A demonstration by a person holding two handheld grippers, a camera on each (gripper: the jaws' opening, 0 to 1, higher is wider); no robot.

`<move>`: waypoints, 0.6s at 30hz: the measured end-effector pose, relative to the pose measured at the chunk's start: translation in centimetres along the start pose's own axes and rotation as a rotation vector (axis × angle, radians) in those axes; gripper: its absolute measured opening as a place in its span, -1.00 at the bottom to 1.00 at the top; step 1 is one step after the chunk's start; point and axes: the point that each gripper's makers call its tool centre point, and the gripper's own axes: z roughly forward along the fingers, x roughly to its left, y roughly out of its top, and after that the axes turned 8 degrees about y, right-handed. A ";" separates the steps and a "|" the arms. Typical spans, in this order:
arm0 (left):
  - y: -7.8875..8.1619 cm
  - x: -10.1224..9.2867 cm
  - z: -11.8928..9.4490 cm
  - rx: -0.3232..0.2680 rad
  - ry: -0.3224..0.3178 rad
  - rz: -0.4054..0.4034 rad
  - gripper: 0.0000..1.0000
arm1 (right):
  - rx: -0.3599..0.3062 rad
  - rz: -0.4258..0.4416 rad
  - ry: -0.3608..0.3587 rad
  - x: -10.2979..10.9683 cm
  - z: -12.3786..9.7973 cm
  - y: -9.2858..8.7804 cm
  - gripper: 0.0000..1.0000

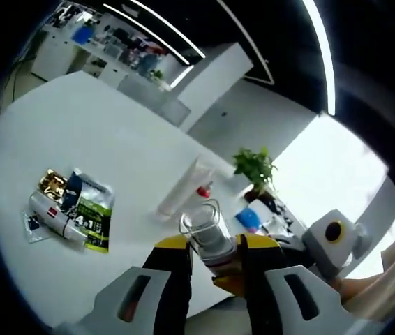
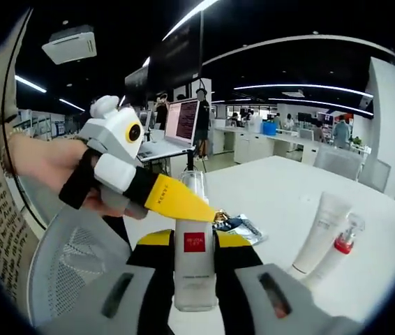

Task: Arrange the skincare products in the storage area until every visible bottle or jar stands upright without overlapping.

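Evidently both tongs are busy with one bottle (image 2: 195,269), held up in the air above the counter (image 1: 79,132). The right tongs (image 2: 195,262) are closed on its lower body, jaws pressed against both sides. The left tongs (image 1: 215,262) pinch the clear cap (image 1: 203,225) end; in the right gripper view its yellow jaw crosses in front of the bottle's neck.

To do this step well, I judge one pair should let go before the other moves, so the bottle is not twisted between them. Then lower it base first onto bare counter near the tube (image 2: 321,229) and the red-capped bottle (image 2: 340,246), not touching either, and release only once it stands.

The bottle is tall, pale and translucent, with a red square label (image 2: 194,242) and small print below. The tube and red-capped bottle lie flat, side by side. Further off lies a second white bottle (image 1: 56,216), resting against a heap of sachets (image 1: 86,206); it needs standing too.
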 end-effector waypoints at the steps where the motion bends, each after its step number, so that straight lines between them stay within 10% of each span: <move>1: 0.0 -0.2 0.1 0.003 -0.004 0.012 -0.56 | 0.000 0.002 0.002 -0.1 -0.1 -0.1 -0.58; 18: -0.7 -5.4 2.5 0.231 -0.238 0.654 -0.66 | -0.047 0.014 0.165 -1.1 -3.2 -0.2 -0.52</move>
